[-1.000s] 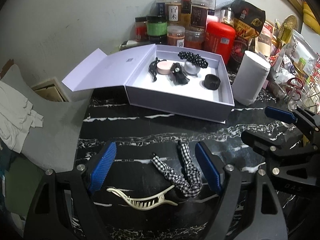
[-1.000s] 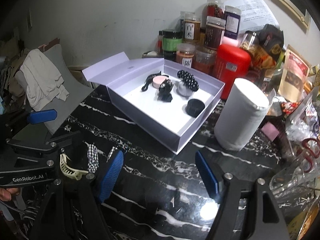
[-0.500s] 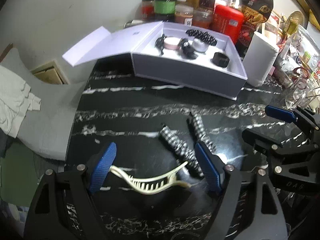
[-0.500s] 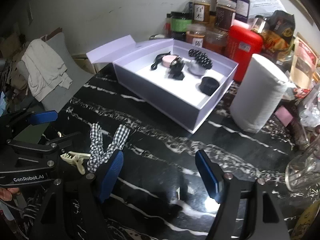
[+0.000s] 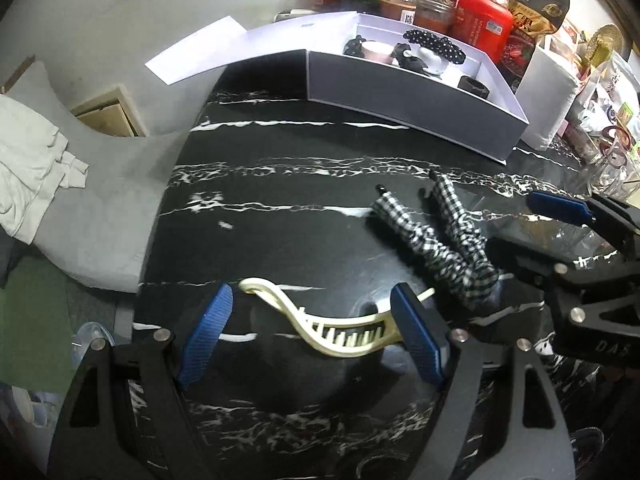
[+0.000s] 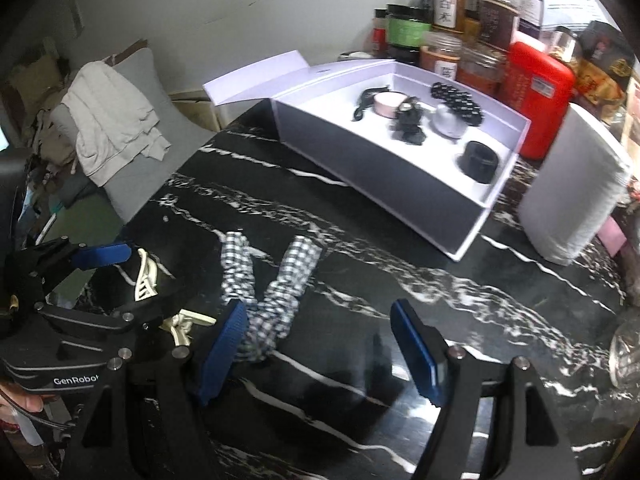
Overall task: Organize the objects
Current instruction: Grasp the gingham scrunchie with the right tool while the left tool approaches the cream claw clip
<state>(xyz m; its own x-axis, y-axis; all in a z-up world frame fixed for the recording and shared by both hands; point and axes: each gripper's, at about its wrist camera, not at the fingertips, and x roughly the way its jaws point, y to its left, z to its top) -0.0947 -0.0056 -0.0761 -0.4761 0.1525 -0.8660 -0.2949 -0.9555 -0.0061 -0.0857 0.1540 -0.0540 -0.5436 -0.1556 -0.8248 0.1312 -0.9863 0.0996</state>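
Observation:
A cream hair clip [image 5: 340, 330] lies on the black marble table between the open blue pads of my left gripper [image 5: 316, 334]. It also shows in the right wrist view [image 6: 146, 278]. A black-and-white checked hair bow [image 5: 444, 236] lies to its right, and in the right wrist view [image 6: 272, 292] it sits by the left pad of my open, empty right gripper [image 6: 320, 352]. The open lavender box [image 6: 384, 176] stands at the back and holds several dark hair accessories and a pink round case [image 6: 388, 103].
Jars and a red canister [image 6: 538, 100] crowd the back behind the box. A white paper roll [image 6: 572, 192] stands right of the box. A grey cushion with pale cloth [image 6: 112, 136] lies off the table's left edge. A glass [image 5: 610, 168] stands at the right.
Both grippers have dropped lower and closer to the table. The cream clip now sits between the left pads, and the checked bow has come near the right gripper's left pad.

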